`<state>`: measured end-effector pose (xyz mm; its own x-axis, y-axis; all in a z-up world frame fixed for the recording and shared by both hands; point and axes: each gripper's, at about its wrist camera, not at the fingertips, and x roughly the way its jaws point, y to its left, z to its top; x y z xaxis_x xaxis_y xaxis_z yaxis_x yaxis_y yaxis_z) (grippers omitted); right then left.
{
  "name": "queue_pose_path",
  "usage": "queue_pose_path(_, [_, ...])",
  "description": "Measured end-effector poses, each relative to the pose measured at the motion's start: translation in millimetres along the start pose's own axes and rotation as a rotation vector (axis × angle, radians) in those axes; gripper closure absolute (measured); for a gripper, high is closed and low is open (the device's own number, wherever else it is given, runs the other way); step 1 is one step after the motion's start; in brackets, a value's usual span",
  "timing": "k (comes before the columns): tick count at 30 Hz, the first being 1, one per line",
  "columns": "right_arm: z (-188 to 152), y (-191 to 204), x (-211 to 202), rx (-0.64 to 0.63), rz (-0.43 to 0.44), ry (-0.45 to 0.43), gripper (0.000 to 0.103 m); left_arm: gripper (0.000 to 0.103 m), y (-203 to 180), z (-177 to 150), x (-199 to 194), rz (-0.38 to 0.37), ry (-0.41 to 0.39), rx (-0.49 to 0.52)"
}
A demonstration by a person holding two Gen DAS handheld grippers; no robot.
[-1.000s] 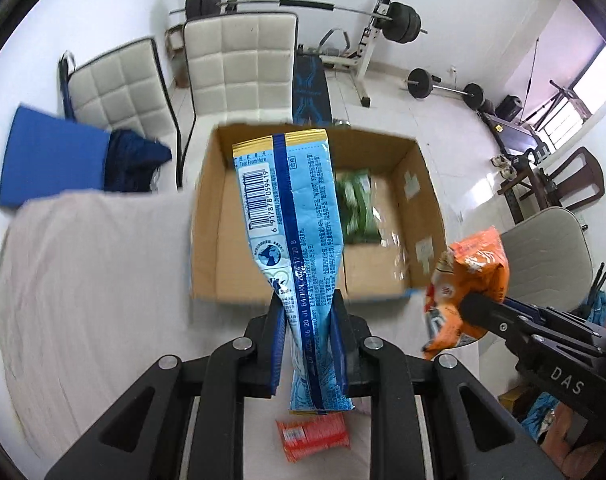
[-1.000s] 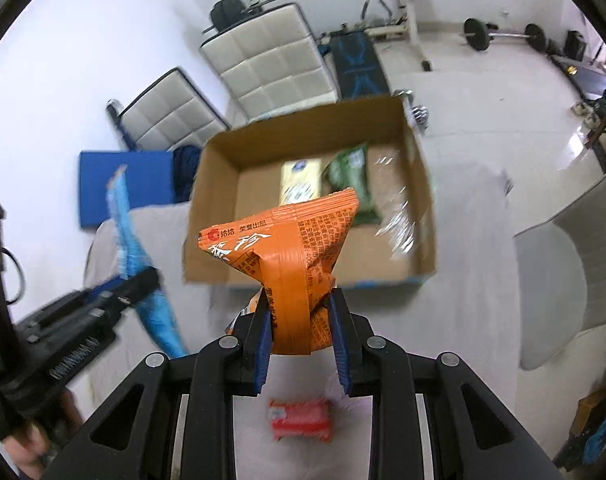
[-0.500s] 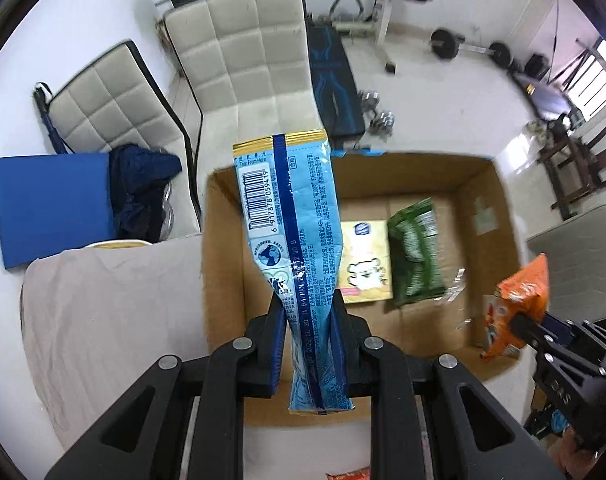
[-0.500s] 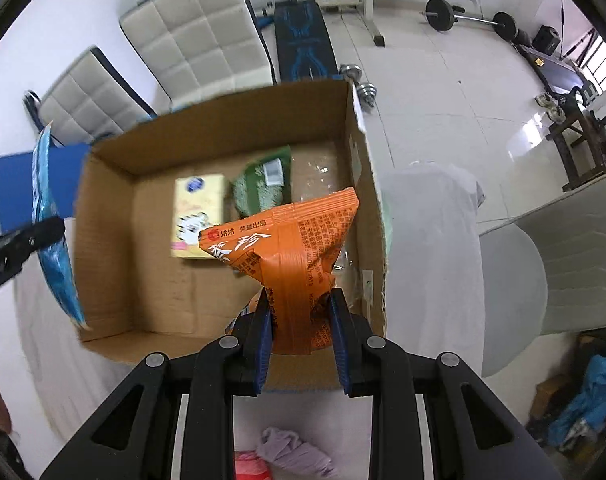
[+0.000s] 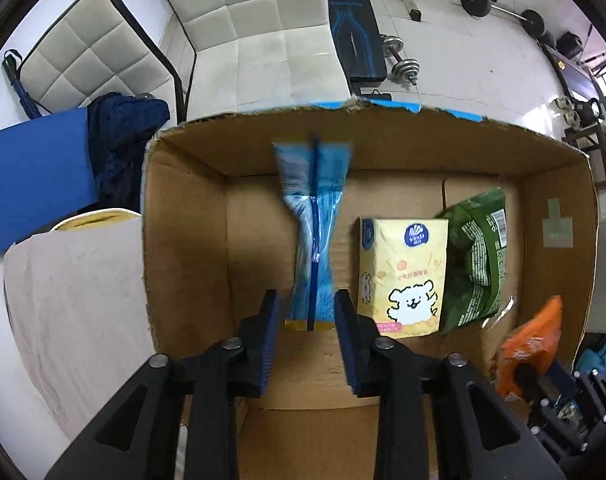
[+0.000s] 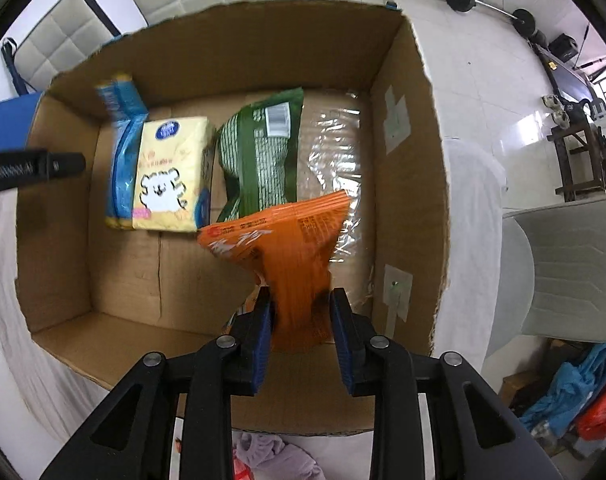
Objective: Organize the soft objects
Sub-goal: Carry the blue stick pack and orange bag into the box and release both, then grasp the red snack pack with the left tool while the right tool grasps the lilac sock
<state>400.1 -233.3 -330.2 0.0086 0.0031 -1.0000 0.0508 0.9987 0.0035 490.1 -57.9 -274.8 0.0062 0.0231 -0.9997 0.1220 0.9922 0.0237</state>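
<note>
An open cardboard box (image 5: 185, 240) (image 6: 407, 152) holds a yellow tissue pack (image 5: 403, 276) (image 6: 169, 172) and a green snack bag (image 5: 477, 256) (image 6: 259, 156). My left gripper (image 5: 307, 320) is open above the box; the blue packet (image 5: 313, 232) (image 6: 121, 160) is blurred between and beyond its fingers, free of them, left of the tissue pack. My right gripper (image 6: 301, 312) has its jaws spread; the orange snack bag (image 6: 291, 256) (image 5: 531, 340) sits loose between them over the box's right part.
The box rests on a cloth-covered table (image 5: 71, 292). Padded chairs (image 5: 255, 20), a blue mat (image 5: 35, 176) and gym weights (image 5: 403, 68) lie behind. A lilac cloth (image 6: 271, 452) and a red packet lie at the table's near edge.
Both grippers moved forward over the box. The left jaws opened and the blue packet dropped away from them into the box. The right jaws widened around the orange bag.
</note>
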Motion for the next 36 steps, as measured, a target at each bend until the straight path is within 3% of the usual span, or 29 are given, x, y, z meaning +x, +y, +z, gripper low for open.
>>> queue_pose_path(2, [0.0, 1.3, -2.2, -0.004, -0.005, -0.003, 0.070, 0.071, -1.1, -2.1, -7.5, -0.001, -0.020, 0.001])
queue_pose_path(4, [-0.2, 0.7, -4.1, 0.001, 0.002, -0.002, 0.056, 0.068, 0.0, -1.8, -13.3, -0.003, -0.034, 0.002])
queue_pose_path(6, [-1.1, 0.0, -6.5, 0.008, 0.012, -0.004, 0.049, 0.067, 0.4, -5.2, -21.6, -0.014, -0.050, -0.003])
queue_pose_path(11, [-10.3, -0.2, -17.4, 0.012, 0.017, -0.012, 0.045, 0.065, 0.0, -26.7, -48.8, -0.030, -0.110, -0.009])
queue_pose_path(13, [-16.4, 1.4, -21.8, 0.009, 0.019, -0.016, 0.038, 0.065, -2.0, -39.5, -58.4, -0.031, -0.133, -0.005])
queue_pose_path(19, [-35.7, 5.9, -35.3, 0.002, 0.042, -0.035, 0.037, 0.062, -4.5, -82.7, -76.7, -0.070, -0.171, -0.022])
queue_pose_path(21, [-42.6, 8.5, -41.5, -0.005, 0.044, -0.045, 0.037, 0.053, -4.9, -93.6, -81.9, -0.074, -0.187, -0.035])
queue_pose_path(22, [-45.9, 9.7, -44.7, -0.010, 0.045, -0.052, 0.031, 0.049, -4.5, -99.3, -85.1, -0.075, -0.201, -0.044])
queue_pose_path(24, [-52.7, 12.0, -52.0, -0.019, 0.051, -0.075, 0.019, 0.024, -4.3, -109.2, -89.2, -0.064, -0.225, -0.058])
queue_pose_path(26, [-59.2, 13.5, -59.0, -0.022, 0.052, -0.094, 0.016, 0.012, -3.5, -118.9, -93.1, -0.044, -0.243, -0.071])
queue_pose_path(30, [-73.1, 16.1, -72.6, -0.042, 0.055, -0.129, 0.015, 0.010, -0.7, -137.2, -98.6, -0.025, -0.275, -0.094])
queue_pose_path(33, [-81.6, 15.4, -81.4, -0.048, 0.058, -0.155, 0.000, 0.010, 1.7, -149.1, -103.8, -0.011, -0.300, -0.121])
queue_pose_path(36, [-92.2, 14.2, -93.3, -0.052, 0.061, -0.187, 0.000, 0.005, 1.2, -161.4, -113.0, 0.014, -0.348, -0.143])
